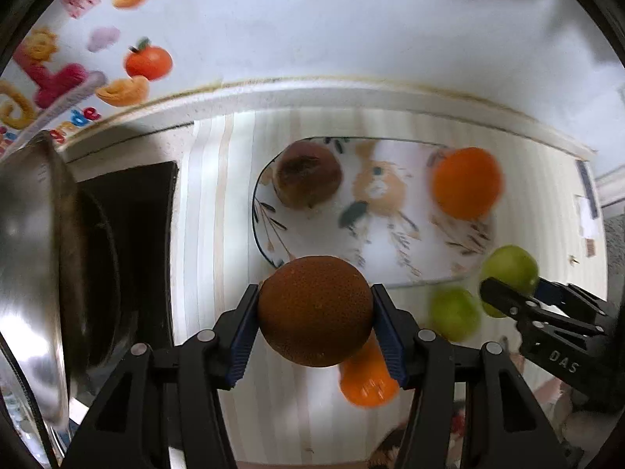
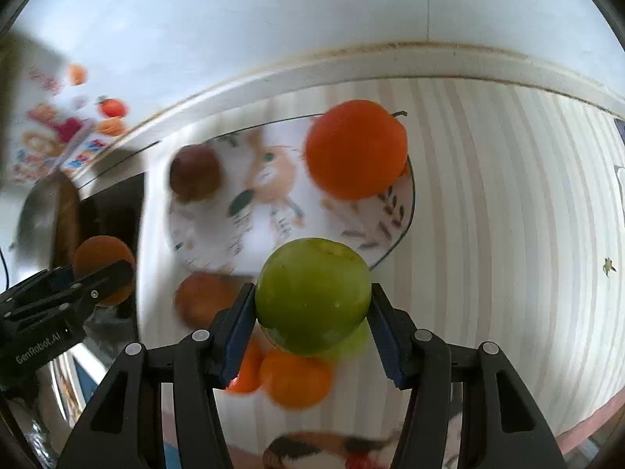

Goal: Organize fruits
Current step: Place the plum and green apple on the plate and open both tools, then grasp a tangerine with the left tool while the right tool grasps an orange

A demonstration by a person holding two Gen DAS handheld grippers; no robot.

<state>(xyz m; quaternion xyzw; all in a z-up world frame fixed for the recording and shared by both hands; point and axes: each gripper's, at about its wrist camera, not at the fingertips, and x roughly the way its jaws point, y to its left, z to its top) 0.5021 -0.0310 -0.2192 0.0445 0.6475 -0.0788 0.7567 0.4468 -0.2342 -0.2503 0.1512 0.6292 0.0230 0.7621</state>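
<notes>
Fruits part-sorted — brown fruit (image 1: pixel 306 174) and orange (image 1: pixel 466 181) on the plate (image 1: pixel 265 234) at frame centre, brownish orange (image 1: pixel 314 310) clamped in left gripper (image 1: pixel 314 314), green apple (image 2: pixel 312 295) clamped in right gripper (image 2: pixel 312 301), more loose along the lower edge — still unplaced.

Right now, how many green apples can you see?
2. One green apple is gripped in the right gripper; the other green apple lies on the striped cloth below it, beside the plate. More may be hidden.
</notes>
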